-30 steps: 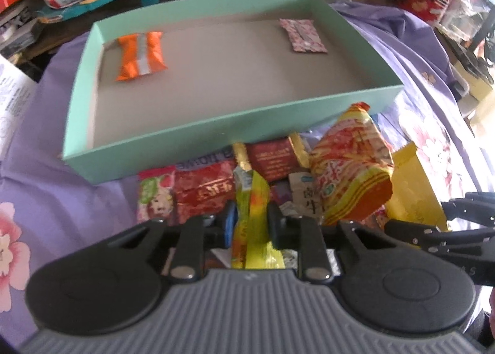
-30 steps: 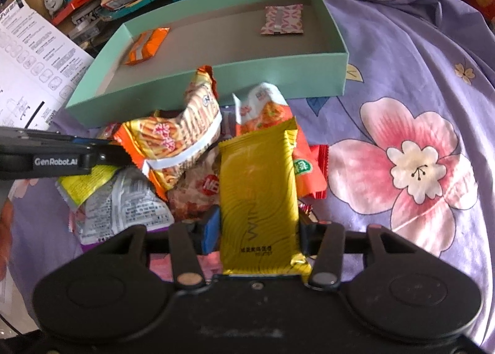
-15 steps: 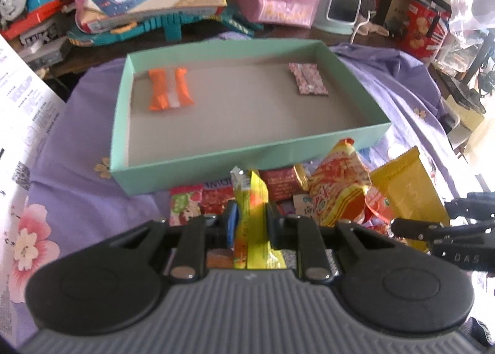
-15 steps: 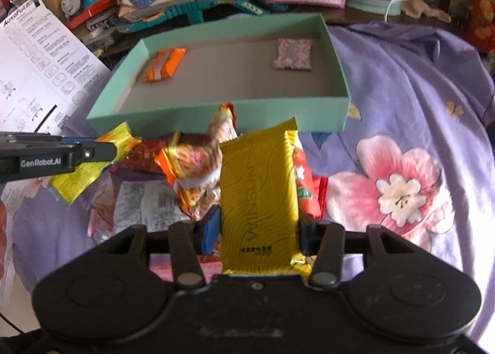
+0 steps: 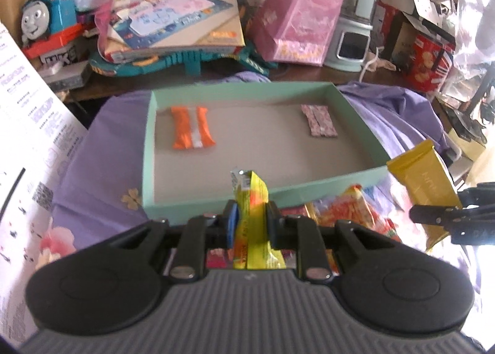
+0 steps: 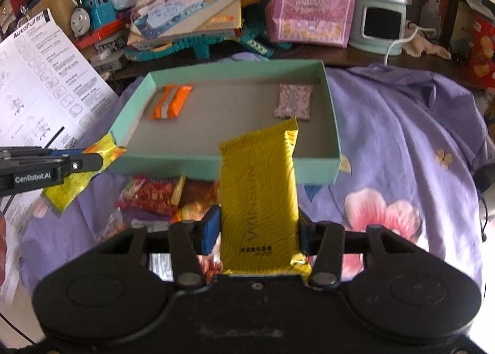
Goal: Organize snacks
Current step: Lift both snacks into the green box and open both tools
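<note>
Snacks lie in a loose heap [image 6: 161,199] on the purple flowered cloth [image 6: 402,143], lower centre of the right wrist view, just below the near wall of the mint-green tray [image 6: 335,125]. At the left edge of that view the left claw [image 6: 92,163] is clamped on a thin yellow-green packet [image 6: 66,190], held clear of the cloth. Inside the tray, an orange packet [image 6: 171,101] lies at the upper left and a pink patterned packet [image 6: 294,101] at the upper right, well apart. In the middle of the frame the right claw [image 6: 258,228] is clamped on a gold wrapped bar [image 6: 260,187], whose top overlaps the tray's near wall in the picture. In the left wrist view the yellow-green packet stands upright between closed fingers at lower centre, with the tray beyond it and the gold bar at the right edge. Toys, boxes and a pink bag crowd the top of both frames.
</note>
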Available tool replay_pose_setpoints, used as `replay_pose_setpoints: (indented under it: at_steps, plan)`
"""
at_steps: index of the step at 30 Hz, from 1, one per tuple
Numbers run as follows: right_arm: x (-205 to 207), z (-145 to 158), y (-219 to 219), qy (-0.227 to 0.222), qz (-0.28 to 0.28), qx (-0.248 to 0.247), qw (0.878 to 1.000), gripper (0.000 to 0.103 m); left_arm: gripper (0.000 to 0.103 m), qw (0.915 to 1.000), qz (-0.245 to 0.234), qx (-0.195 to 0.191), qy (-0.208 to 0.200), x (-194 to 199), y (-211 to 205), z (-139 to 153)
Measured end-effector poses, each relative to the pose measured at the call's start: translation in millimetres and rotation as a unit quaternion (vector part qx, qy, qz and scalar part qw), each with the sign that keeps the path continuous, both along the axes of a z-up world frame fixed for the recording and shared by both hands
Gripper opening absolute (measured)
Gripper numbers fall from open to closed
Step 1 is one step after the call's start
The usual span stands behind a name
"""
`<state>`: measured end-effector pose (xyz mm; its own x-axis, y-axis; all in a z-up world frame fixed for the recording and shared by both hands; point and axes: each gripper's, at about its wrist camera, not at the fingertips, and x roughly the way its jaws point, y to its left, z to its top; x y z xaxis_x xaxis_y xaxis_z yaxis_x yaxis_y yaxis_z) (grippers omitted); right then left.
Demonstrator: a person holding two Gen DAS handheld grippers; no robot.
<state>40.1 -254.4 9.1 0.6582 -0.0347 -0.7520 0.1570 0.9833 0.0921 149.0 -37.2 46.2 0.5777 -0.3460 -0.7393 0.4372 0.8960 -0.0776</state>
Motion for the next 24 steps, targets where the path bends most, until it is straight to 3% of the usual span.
replay_pose_setpoints:
  at_steps: [6, 13, 24]
  plan:
    - [31, 17, -9, -0.012, 0.003, -0.002, 1.000, 0.048, 0.019, 0.9998, 0.012, -0.009, -0.013, 36, -1, 13]
    - [96, 18, -26, -0.014, -0.007, 0.005, 1.000, 0.048, 0.019, 0.9996, 0.017, -0.010, -0.018, 91, -17, 16]
    - [172, -34, -57, 0.024, -0.025, 0.023, 0.999, 0.048, 0.019, 0.9987, 0.043, 0.012, 0.023, 159, -27, -38]
